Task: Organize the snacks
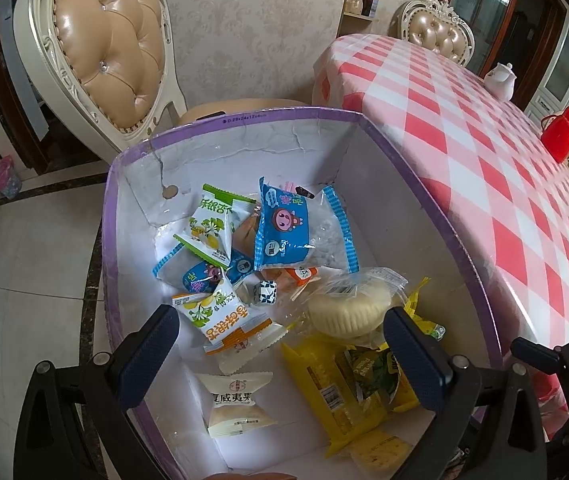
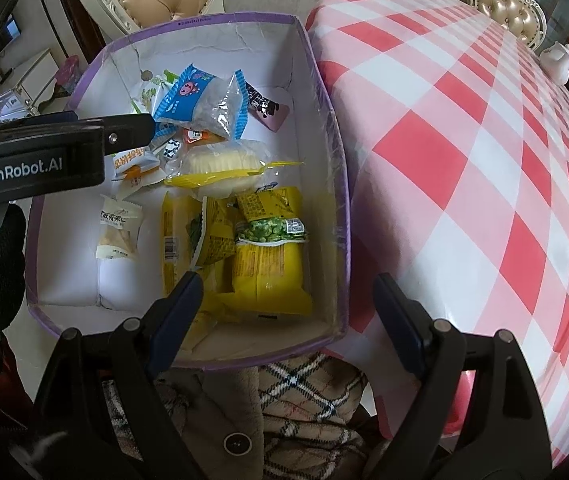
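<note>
The snacks lie loose in my purple-rimmed box [image 2: 326, 128], which stands against the edge of the checked table [image 2: 484, 160]; the blue packets [image 1: 300, 228] and green-and-white sachets [image 1: 212, 216] are heaped toward the box's far left corner, the pale round bun [image 1: 348, 308] sits mid-box, the yellow packets [image 2: 268, 264] fill the near right corner, and one white sachet [image 2: 118, 232] lies alone by the near left wall. My left gripper [image 1: 280, 352] hangs over the box, jaws spread and empty, the bun just ahead of its right finger; my right gripper [image 2: 284, 320] hovers at the near wall, likewise spread and holding nothing. The yellow packets lie directly ahead of and below the right gripper, long axes running away from it, so I judge that hand nearer to them; the far heap falls to the left. The table surface shows no snack.
</note>
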{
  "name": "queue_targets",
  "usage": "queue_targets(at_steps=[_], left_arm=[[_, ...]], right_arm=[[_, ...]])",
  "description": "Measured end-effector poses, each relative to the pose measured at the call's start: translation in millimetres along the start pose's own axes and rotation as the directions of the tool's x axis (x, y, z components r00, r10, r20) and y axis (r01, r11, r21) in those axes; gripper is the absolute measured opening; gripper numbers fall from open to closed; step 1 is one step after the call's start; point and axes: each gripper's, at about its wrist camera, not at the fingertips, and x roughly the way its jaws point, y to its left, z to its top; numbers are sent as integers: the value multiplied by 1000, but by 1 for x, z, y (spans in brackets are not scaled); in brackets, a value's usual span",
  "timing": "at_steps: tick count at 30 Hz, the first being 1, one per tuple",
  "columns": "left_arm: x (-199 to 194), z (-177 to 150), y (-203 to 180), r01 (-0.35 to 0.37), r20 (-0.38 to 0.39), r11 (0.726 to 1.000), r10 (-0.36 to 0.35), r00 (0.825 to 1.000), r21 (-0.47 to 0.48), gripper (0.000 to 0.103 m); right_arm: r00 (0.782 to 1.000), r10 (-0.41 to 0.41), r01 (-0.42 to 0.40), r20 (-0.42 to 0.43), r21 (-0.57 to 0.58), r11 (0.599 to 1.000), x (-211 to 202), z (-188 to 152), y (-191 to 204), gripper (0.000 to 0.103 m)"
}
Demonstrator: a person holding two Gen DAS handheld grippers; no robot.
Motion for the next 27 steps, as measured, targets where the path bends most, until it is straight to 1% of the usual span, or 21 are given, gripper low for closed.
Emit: queue_targets(at_steps=[27], left_arm=[[6, -2, 0, -10, -18, 1000, 10, 1000, -1, 103]], right_arm=[[1000, 8, -8, -13, -3, 1000, 3, -1, 1, 88]])
